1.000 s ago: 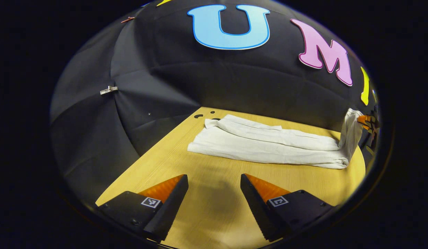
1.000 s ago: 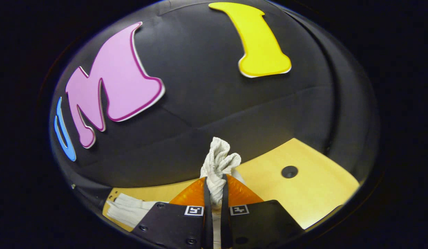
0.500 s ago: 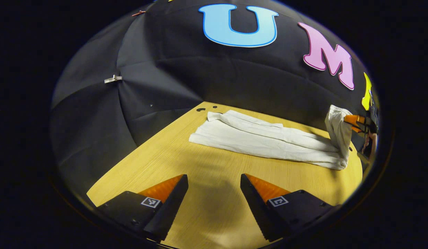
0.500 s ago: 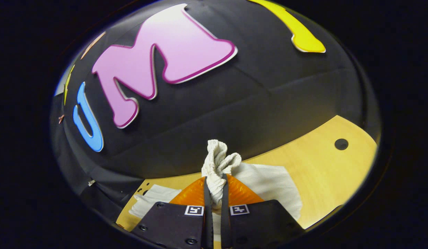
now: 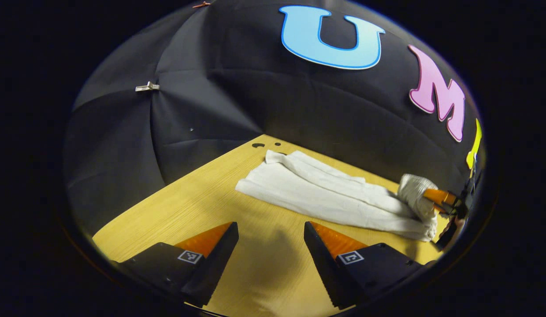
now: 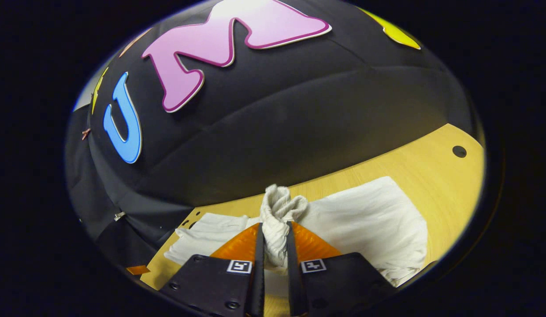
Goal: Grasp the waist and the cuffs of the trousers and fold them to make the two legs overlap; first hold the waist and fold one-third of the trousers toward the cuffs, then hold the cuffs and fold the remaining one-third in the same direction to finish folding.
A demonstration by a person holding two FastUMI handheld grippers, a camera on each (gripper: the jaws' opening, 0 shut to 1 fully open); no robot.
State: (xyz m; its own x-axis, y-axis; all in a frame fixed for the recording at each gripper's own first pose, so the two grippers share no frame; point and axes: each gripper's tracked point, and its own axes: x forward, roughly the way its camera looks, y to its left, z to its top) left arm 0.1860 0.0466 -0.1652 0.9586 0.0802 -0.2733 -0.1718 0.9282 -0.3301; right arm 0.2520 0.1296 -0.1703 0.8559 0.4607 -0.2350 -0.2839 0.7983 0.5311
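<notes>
The left gripper (image 5: 271,246) hovered over the wooden table (image 5: 198,207) with its two fingers spread wide and nothing between them. Beyond it on the table lay the white trousers (image 5: 325,198), stretched flat as one long strip running from the table's far corner toward its right edge. At the trousers' right end the cloth was bunched and raised off the table, pinched by the right gripper (image 5: 433,196), with part of a hand (image 5: 453,226) just below it. Two small dark holes (image 5: 264,144) marked the table just past the trousers' far end. A small metal clip (image 5: 147,87) sat on the booth wall above the table.
</notes>
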